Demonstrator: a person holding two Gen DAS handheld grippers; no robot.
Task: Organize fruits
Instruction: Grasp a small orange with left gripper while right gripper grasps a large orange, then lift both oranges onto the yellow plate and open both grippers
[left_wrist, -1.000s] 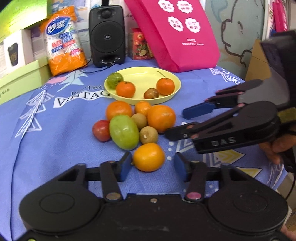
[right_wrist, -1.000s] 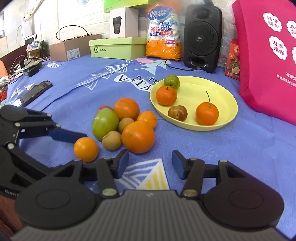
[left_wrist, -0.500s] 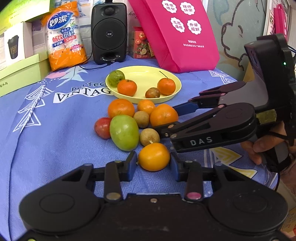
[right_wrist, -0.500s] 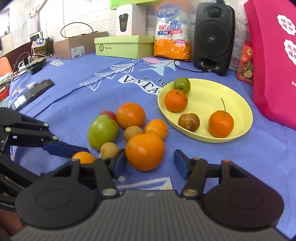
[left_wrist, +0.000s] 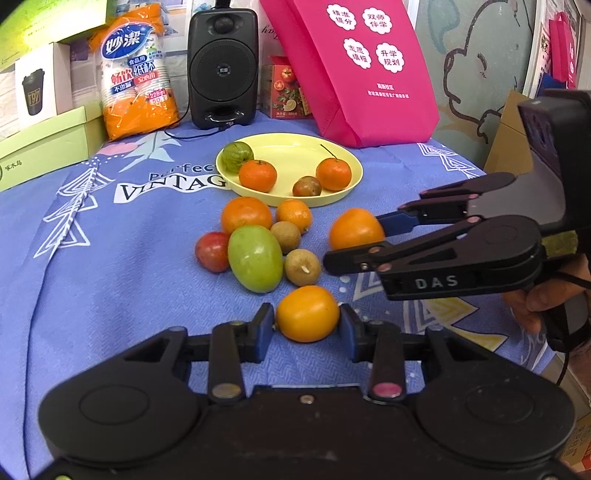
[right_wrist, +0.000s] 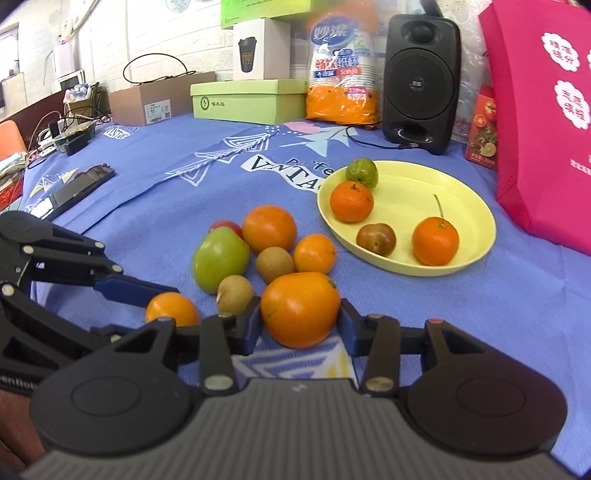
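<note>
Both grippers are now brought in around fruit that lay clear of them a second ago. A small orange (left_wrist: 307, 313) is clamped on the worktop (left_wrist: 110, 295) by the left gripper (left_wrist: 307, 326). Around the large orange (right_wrist: 300, 309), the right gripper (right_wrist: 300, 326) is closing, pads seemingly touching. Transfer to the yellow plate (right_wrist: 476, 218) appears next.

Orange fruit (left_wrist: 307, 318), yellow plate (left_wrist: 295, 147), blue white-patterned cloth (left_wrist: 110, 258), pink bag (left_wrist: 354, 66).
</note>
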